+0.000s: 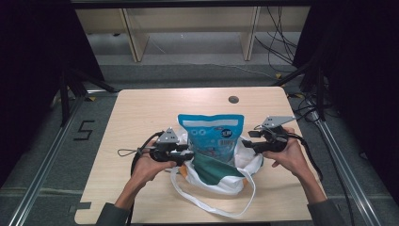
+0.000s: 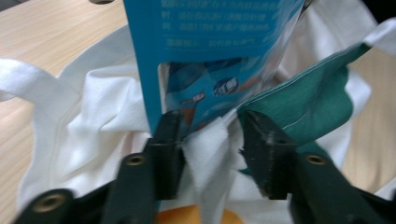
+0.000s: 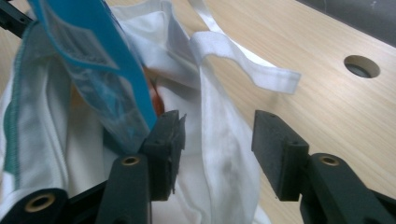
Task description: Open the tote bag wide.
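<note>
A blue snack bag [image 1: 211, 134] stands upright in a white cloth tote [image 1: 221, 181] with a green lining [image 1: 211, 169], at the middle of the table. My left gripper [image 1: 185, 155] is at the tote's left rim. In the left gripper view a fold of white cloth [image 2: 210, 149] lies between the open jaws of that gripper [image 2: 210, 140], and the blue bag [image 2: 210, 42] rises just behind. My right gripper [image 1: 248, 143] is at the tote's right rim. Its jaws [image 3: 217, 135] stand open astride the white side wall [image 3: 219, 154], the left one beside the blue bag [image 3: 98, 70].
The tote's white strap [image 1: 235, 212] loops toward the table's front edge. Something orange [image 2: 191, 217] lies inside the tote. A round cable hole [image 1: 233, 99] sits near the wooden table's [image 1: 141, 108] far edge. Shelving and cables stand beyond the table.
</note>
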Action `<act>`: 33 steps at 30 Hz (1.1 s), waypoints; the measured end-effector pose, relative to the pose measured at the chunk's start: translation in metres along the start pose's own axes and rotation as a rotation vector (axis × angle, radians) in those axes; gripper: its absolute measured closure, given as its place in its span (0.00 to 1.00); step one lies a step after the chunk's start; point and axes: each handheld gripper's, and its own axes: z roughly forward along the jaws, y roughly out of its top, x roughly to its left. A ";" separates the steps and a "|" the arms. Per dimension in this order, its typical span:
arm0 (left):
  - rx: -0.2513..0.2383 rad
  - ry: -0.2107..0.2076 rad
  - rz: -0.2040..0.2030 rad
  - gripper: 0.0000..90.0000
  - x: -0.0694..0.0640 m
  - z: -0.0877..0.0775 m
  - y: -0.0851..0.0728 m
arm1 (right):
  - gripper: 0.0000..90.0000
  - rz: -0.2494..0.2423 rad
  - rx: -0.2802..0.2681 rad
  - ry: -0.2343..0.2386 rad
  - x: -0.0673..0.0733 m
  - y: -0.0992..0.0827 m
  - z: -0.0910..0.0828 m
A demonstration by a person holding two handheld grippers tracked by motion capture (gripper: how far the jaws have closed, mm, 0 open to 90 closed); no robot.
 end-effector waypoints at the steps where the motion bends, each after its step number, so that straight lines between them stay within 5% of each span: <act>1: 0.004 0.016 0.007 0.70 -0.002 -0.002 -0.002 | 0.60 0.000 0.000 0.000 0.000 0.000 0.000; 3: 0.014 0.027 0.043 0.76 -0.005 -0.004 -0.006 | 0.67 -0.005 0.001 -0.001 -0.001 0.002 0.008; 4: 0.049 0.040 0.082 0.80 -0.009 -0.005 -0.009 | 0.83 -0.007 0.013 -0.001 -0.002 0.003 0.015; 5: 0.049 0.040 0.082 0.83 -0.009 -0.005 -0.009 | 0.83 -0.007 0.013 -0.001 -0.002 0.003 0.015; 7: 0.082 0.041 0.142 0.87 -0.015 -0.004 -0.013 | 0.98 0.005 -0.004 -0.029 -0.010 0.006 0.022; 11: 0.134 0.010 0.205 0.90 -0.023 0.000 -0.028 | 0.99 0.003 0.002 -0.096 -0.020 0.006 0.031; 15: 0.238 0.018 0.250 0.91 -0.026 0.014 -0.055 | 0.99 0.057 0.047 -0.138 -0.033 -0.002 0.048; 18: 0.274 0.008 0.232 0.91 -0.030 0.024 -0.071 | 0.99 0.107 0.087 -0.130 -0.040 -0.012 0.062; 22: 0.310 0.048 0.260 0.91 -0.034 0.027 -0.071 | 0.99 0.057 0.165 -0.160 -0.038 -0.024 0.082; 26: 0.295 0.041 0.215 0.90 -0.035 0.026 -0.071 | 0.99 0.071 0.185 -0.153 -0.037 -0.024 0.080; 28: 0.281 0.022 0.199 0.81 -0.036 0.021 -0.065 | 0.89 0.054 0.120 -0.171 -0.038 -0.021 0.072; 30: 0.279 0.019 0.207 0.72 -0.036 0.016 -0.059 | 0.75 0.097 0.098 -0.170 -0.036 -0.015 0.056; 33: 0.263 0.015 0.214 0.62 -0.040 0.013 -0.054 | 0.69 0.093 0.043 -0.135 -0.035 -0.009 0.034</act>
